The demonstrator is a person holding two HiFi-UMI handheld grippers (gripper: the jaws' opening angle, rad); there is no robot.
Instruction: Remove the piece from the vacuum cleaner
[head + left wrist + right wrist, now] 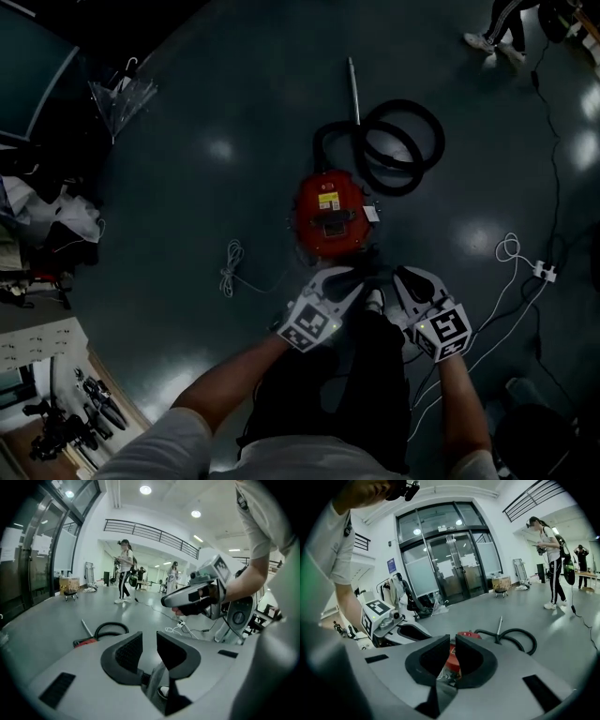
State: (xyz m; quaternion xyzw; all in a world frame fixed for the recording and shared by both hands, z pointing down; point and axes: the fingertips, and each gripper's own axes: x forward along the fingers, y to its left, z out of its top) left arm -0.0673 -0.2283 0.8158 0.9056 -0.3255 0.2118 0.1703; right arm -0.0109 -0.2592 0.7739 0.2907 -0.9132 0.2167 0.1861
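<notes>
The red canister vacuum cleaner [330, 217] stands on the dark floor just ahead of my feet. Its black hose [403, 141] lies coiled behind it, and a metal wand [353, 89] points away. Both grippers hover side by side just short of the vacuum. My left gripper [345, 278] is open, its jaws [149, 641] empty, with the vacuum [85, 642] far off to the left in its view. My right gripper [409, 277] aims at the vacuum [468, 634]; its jaws [452, 641] stand a narrow gap apart with nothing between them.
A coiled white cord [232, 267] lies on the floor left of the vacuum. A white cable with a plug block [546, 273] runs at the right. Clutter and racks [47, 225] fill the left edge. People [124, 571] stand farther off; glass doors [450, 559] close the hall.
</notes>
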